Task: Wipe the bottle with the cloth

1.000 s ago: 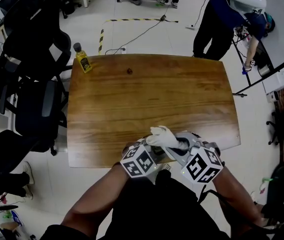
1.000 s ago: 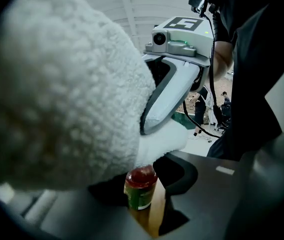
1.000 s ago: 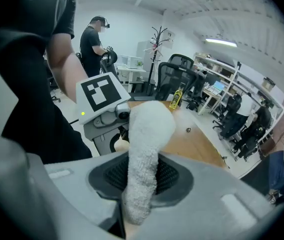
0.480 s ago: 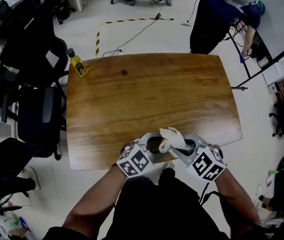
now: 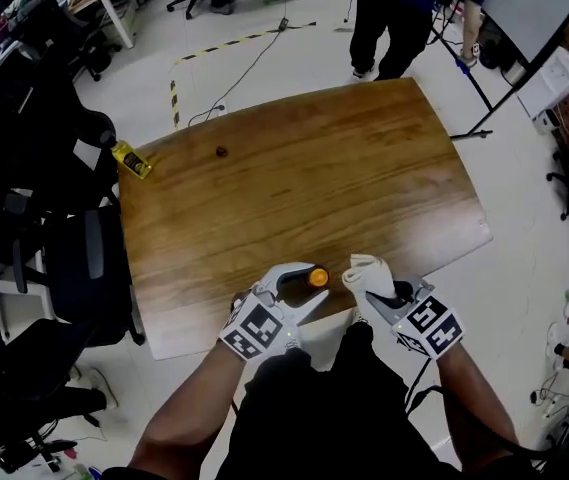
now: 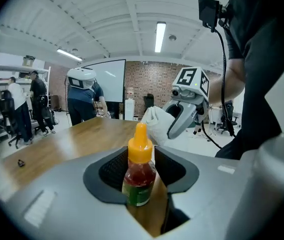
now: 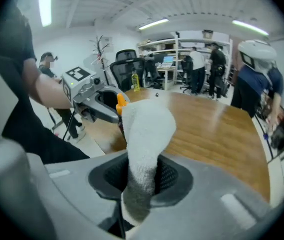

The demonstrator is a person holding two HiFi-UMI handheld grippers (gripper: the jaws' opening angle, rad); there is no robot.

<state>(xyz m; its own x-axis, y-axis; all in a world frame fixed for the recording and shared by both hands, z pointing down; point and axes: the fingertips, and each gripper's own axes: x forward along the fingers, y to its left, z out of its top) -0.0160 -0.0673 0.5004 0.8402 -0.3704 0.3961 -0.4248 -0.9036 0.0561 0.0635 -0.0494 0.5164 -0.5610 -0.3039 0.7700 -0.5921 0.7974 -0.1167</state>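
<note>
Altogether: one red bottle (image 6: 139, 176), one yellow bottle (image 5: 130, 161), one cloth (image 7: 145, 134).

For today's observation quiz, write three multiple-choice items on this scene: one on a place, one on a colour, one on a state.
1. Where is the orange-capped bottle? A at the table's far edge; B between the left gripper's jaws; C on the floor.
2. What colour is the cloth? A white; B blue; C red.
3. The right gripper is: A open, empty; B shut on the bottle; C shut on the cloth.
Key: B, it stands between those jaws, which are opening; A, white in every view; C, the cloth is pinched between its jaws.
</note>
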